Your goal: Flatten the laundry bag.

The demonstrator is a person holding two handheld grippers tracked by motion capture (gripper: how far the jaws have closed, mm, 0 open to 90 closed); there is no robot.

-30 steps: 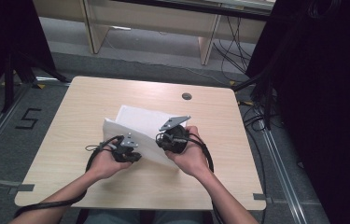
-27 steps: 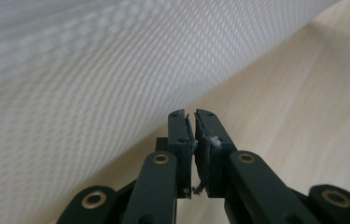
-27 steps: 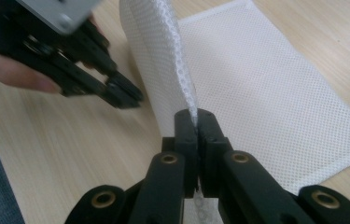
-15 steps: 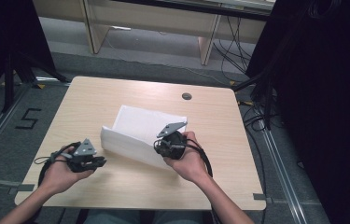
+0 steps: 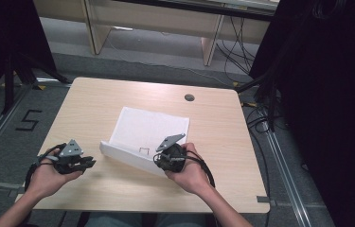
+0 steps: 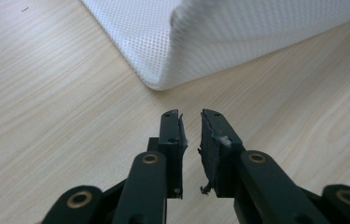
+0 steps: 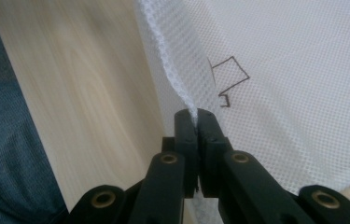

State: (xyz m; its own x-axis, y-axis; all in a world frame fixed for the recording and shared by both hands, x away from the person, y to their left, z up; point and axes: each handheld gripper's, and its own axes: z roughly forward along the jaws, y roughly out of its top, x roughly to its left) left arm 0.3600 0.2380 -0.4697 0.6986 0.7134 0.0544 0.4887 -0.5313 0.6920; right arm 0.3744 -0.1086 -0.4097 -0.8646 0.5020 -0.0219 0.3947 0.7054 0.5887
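A white mesh cloth (image 5: 149, 130) lies near the middle of the wooden table (image 5: 104, 97), a little toward the near side, with its near edge folded up into a raised ridge that runs from left to right. A small dark line drawing (image 7: 228, 79) marks the cloth close to that fold. The right gripper (image 5: 168, 158) sits at the right end of the ridge, on the cloth's near edge; in the right gripper view its two black jaws are pressed together with the mesh edge pinched between them (image 7: 195, 122), the fabric rising from the jaws as a thin standing fold. The left gripper (image 5: 78, 161) is held over bare wood to the left of the cloth, apart from it; in the left gripper view its jaws (image 6: 191, 122) stand with a narrow gap between them and nothing in it, pointing toward the cloth's rounded folded corner (image 6: 163, 79) just ahead. A round dark grommet (image 5: 189, 97) sits in the tabletop beyond the cloth, toward the far right. On the floor to the left of the table is a painted figure 5 (image 5: 29, 120).
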